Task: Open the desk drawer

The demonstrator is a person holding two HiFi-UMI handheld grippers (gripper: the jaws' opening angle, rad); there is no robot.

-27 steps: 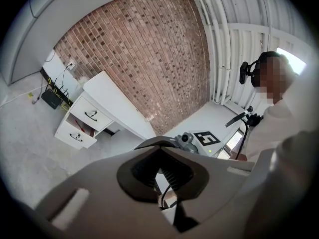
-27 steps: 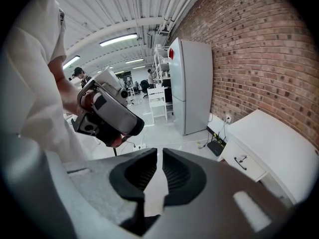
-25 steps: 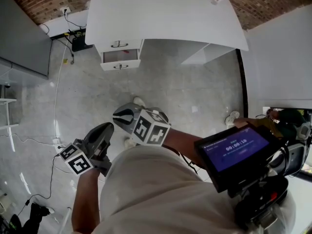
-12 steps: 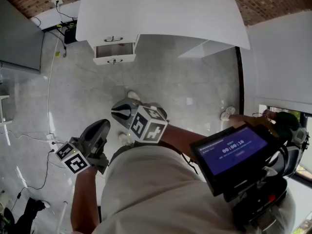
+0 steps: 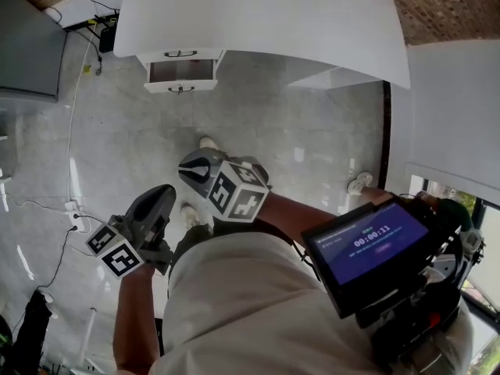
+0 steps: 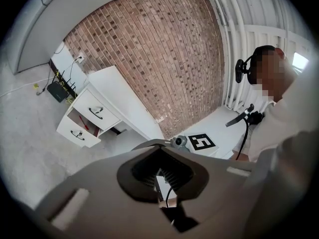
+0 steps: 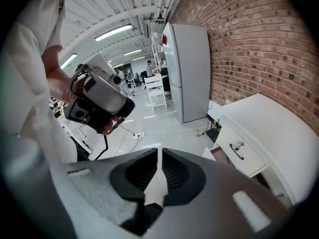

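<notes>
Head camera steeply down, gripper cameras outward — white desk [image 5: 258,14], well off, shared by all

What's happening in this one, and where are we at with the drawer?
A person with two handheld grippers stands back from the white desk. The left gripper and right gripper are near the body, jaws together, holding nothing. The lower drawer already stands pulled out; the upper drawer is shut.

You hold both grippers close in front of your torso, forearms bent and reaching forward. Your left gripper [image 5: 158,201] sits lower and to the left, and your right gripper [image 5: 194,176] rides just above and beside it. On each, the jaws are drawn together, gripping only each other.
</notes>
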